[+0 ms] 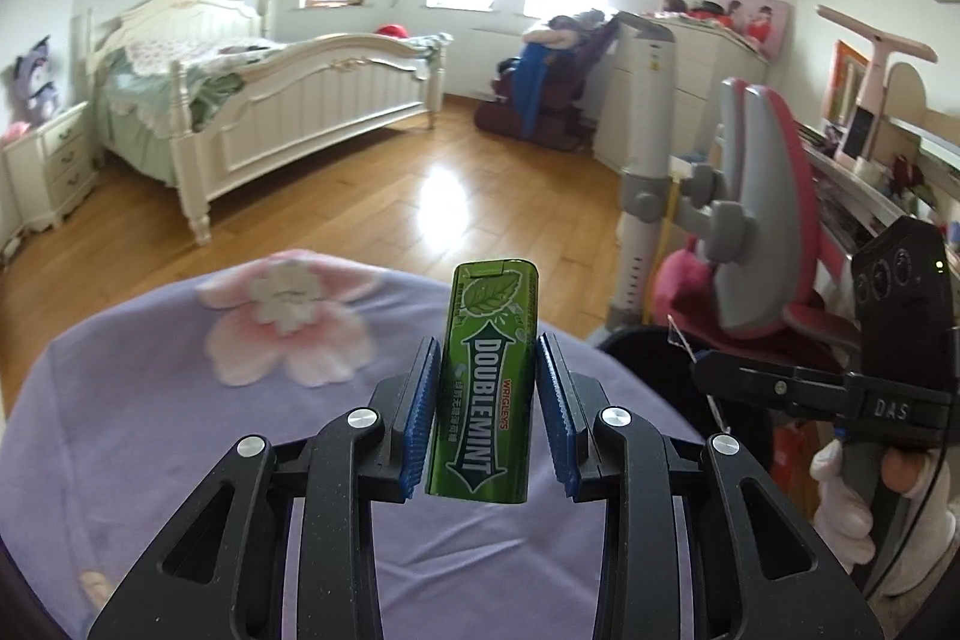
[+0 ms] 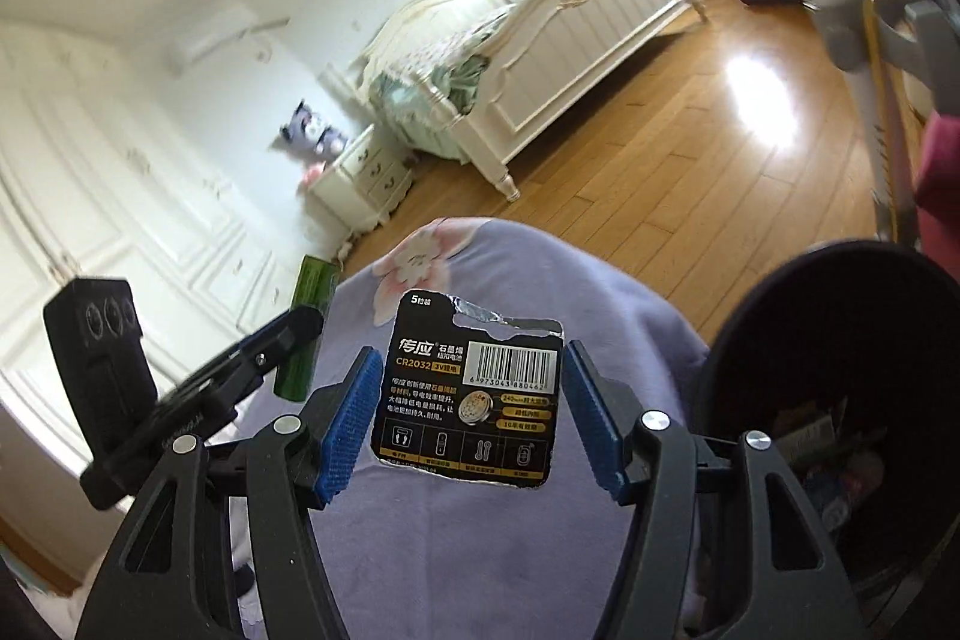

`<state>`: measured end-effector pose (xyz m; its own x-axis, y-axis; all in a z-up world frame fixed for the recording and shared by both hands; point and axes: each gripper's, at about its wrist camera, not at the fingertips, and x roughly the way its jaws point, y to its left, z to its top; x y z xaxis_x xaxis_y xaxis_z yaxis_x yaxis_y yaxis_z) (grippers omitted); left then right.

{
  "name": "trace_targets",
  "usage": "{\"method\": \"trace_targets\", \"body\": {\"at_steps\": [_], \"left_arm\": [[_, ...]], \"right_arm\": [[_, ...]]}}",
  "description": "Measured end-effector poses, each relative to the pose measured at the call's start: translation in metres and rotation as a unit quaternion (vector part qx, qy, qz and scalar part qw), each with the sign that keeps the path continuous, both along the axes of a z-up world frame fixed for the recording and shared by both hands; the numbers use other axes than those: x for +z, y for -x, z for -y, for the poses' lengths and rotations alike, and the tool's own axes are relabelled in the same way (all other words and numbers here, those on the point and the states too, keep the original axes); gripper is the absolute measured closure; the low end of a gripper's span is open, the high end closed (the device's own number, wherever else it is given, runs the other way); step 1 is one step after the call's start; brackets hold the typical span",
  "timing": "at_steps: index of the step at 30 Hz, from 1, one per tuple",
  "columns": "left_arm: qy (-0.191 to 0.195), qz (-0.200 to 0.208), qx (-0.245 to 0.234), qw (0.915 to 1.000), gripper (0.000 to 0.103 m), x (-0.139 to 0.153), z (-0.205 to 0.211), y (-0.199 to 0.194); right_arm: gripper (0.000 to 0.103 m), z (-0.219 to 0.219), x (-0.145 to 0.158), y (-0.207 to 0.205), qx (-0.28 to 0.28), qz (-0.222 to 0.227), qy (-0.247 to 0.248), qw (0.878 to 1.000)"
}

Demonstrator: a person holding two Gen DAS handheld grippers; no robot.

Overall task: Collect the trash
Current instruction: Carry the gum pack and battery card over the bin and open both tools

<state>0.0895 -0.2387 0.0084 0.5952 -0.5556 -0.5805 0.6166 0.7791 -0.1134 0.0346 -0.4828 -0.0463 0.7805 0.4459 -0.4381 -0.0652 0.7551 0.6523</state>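
Observation:
My left gripper (image 1: 487, 403) is shut on a green Doublemint gum pack (image 1: 489, 382) and holds it above the purple flowered cloth (image 1: 180, 430). The pack also shows in the right wrist view (image 2: 306, 328), in the left gripper (image 2: 288, 340). My right gripper (image 2: 471, 415) has a black battery card (image 2: 471, 391) between its blue pads, with small gaps showing on both sides. The card hangs above the cloth (image 2: 600, 292). A black trash bin (image 2: 768, 304) with wrappers inside stands just right of the right gripper. The bin's rim also shows in the left wrist view (image 1: 642, 346).
The purple cloth covers a rounded table. Wooden floor (image 1: 372, 196) lies beyond it. A white bed (image 1: 288, 100) stands at the far left. A pink and grey chair (image 1: 756, 208) and a desk (image 1: 870, 184) stand at the right behind the bin.

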Motion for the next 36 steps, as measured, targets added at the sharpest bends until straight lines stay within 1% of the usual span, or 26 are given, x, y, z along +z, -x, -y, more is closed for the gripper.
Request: {"method": "trace_targets", "body": {"at_steps": [2,3,11,17,18,27,36], "left_arm": [[0.001,-0.004,-0.016,0.9999,0.07,-0.003,0.02,0.009],[0.001,-0.007,-0.026,0.9996,0.07,-0.004,0.032,0.013],[-0.006,-0.03,-0.081,0.9962,0.07,-0.024,0.106,0.035],[-0.025,-0.045,-0.113,0.9923,0.07,-0.043,0.151,0.048],[-0.03,-0.047,-0.119,0.9913,0.07,-0.046,0.16,0.051],[-0.048,-0.056,-0.146,0.9864,0.07,-0.061,0.199,0.059],[-0.059,-0.063,-0.159,0.9835,0.07,-0.068,0.212,0.058]], "right_arm": [[0.043,0.022,-0.01,0.008,-0.024,-0.005,-0.021,0.999],[0.043,0.026,-0.013,0.013,-0.035,-0.008,-0.025,0.999],[0.043,0.081,-0.036,0.043,-0.11,-0.02,-0.037,0.993],[0.043,0.113,-0.057,0.062,-0.149,-0.031,-0.056,0.987],[0.043,0.118,-0.06,0.071,-0.152,-0.032,-0.058,0.986],[0.043,0.144,-0.079,0.09,-0.174,-0.044,-0.083,0.98],[0.042,0.16,-0.094,0.1,-0.19,-0.053,-0.099,0.975]]}}
